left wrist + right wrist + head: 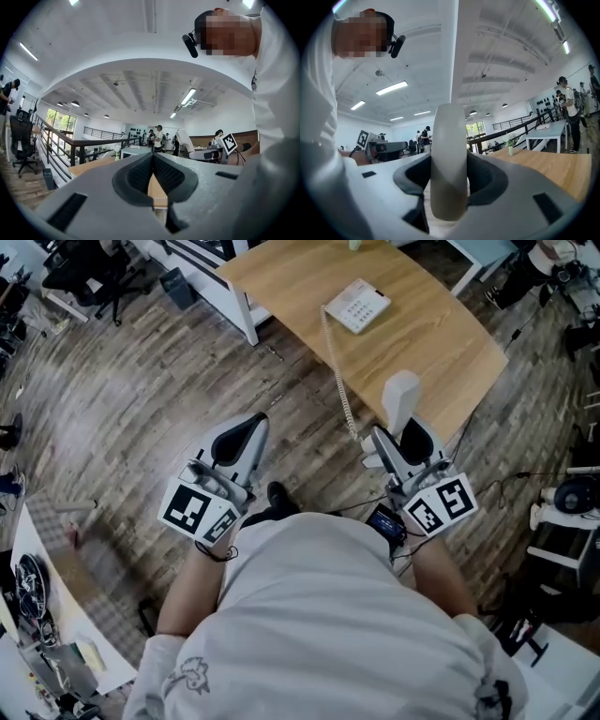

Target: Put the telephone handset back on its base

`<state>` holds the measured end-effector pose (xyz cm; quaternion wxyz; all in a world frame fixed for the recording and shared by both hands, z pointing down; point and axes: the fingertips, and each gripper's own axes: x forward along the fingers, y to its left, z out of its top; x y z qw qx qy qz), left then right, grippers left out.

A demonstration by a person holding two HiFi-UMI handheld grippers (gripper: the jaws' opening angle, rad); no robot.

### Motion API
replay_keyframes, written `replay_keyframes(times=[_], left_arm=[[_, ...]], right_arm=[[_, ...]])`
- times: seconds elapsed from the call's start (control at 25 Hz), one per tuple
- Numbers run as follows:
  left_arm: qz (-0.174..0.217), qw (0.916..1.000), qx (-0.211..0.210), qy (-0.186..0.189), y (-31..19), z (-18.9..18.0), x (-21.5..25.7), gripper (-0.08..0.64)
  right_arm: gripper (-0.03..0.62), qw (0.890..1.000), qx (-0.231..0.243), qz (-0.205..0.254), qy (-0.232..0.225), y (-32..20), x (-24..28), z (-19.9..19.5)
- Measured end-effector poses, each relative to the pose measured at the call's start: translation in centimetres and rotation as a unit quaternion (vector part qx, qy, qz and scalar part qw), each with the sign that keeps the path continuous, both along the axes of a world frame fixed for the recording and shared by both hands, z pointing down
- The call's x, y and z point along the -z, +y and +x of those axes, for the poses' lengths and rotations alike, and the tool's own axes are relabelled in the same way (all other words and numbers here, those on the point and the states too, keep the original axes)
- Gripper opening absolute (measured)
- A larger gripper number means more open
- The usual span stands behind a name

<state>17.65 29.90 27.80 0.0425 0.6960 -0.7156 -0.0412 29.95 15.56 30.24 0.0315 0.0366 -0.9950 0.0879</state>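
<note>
The white plastic telephone handset (401, 401) stands clamped in the right gripper (405, 439), well apart from its white keypad base (357, 305) on the light wooden table (450, 352). The left gripper (241, 439) is closed and empty. Carrying and seating are left.

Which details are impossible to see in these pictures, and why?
- Head view: the keys of the telephone base are too small to read.
- Head view: the right gripper hides where the cord joins the handset.
- Right gripper view: the handset blocks the middle; no base shows.
- Head view: a green thing is cut off by the top edge.
</note>
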Motion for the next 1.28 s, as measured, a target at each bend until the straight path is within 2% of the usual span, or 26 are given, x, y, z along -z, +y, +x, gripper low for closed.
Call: replay_keyframes(times=[0.32, 0.48, 0.64, 0.76, 1.08, 1.28], left_arm=[[0.005, 1.0, -0.001, 0.0, 2.3, -8.3, 0.8, 0.005], [0.004, 0.9999, -0.009, 0.007, 2.4, -10.0, 0.6, 0.005], [0.015, 0.9993, -0.014, 0.031, 1.8, -11.5, 0.6, 0.005], [0.014, 0.9994, -0.009, 0.031, 1.2, -12.4, 0.4, 0.005], [-0.007, 0.9999, -0.004, 0.014, -3.1, -14.9, -0.4, 0.005], [-0.015, 0.9998, -0.011, 0.004, -9.5, -16.8, -0.6, 0.005]], right_arm=[[0.222, 0.999, -0.03, 0.009, 0.012, 2.0, 1.4, -6.0], [0.222, 0.999, -0.034, 0.011, 0.02, 2.4, 1.3, -7.6], [0.221, 0.999, -0.036, 0.008, 0.023, 1.8, 0.9, -8.9], [0.222, 0.999, -0.032, 0.004, 0.025, 1.1, 0.5, -9.9], [0.222, 1.0, -0.022, -0.007, 0.013, -3.5, -0.5, -13.6], [0.222, 1.0, -0.017, -0.019, 0.008, -8.9, -0.7, -16.2]])
